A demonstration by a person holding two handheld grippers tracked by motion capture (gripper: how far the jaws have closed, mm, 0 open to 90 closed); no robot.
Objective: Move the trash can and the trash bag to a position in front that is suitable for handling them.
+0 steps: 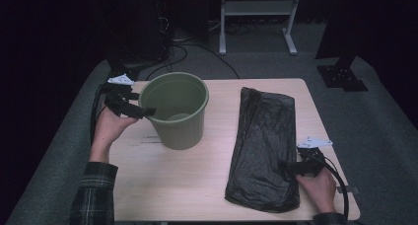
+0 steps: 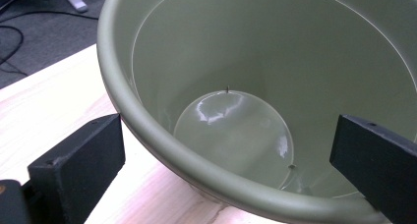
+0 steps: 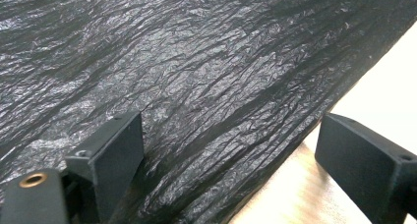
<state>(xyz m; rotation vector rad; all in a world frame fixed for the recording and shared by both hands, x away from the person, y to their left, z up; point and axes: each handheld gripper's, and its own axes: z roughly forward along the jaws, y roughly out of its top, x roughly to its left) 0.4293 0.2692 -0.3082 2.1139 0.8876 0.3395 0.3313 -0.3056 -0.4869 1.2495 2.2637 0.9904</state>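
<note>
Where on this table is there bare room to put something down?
The widest free patch is the near-left wood of the table, bordered by the green bin, the black bag and the table's front edge. A narrower strip runs between bin and bag. It is crowded at the bin's rim by the left gripper, and at the bag's right edge by the right gripper.

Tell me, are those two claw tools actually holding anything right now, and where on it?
Nothing is held yet. The left gripper has open jaws straddling the green bucket's rim; the right gripper is open over the black bag's edge.
</note>
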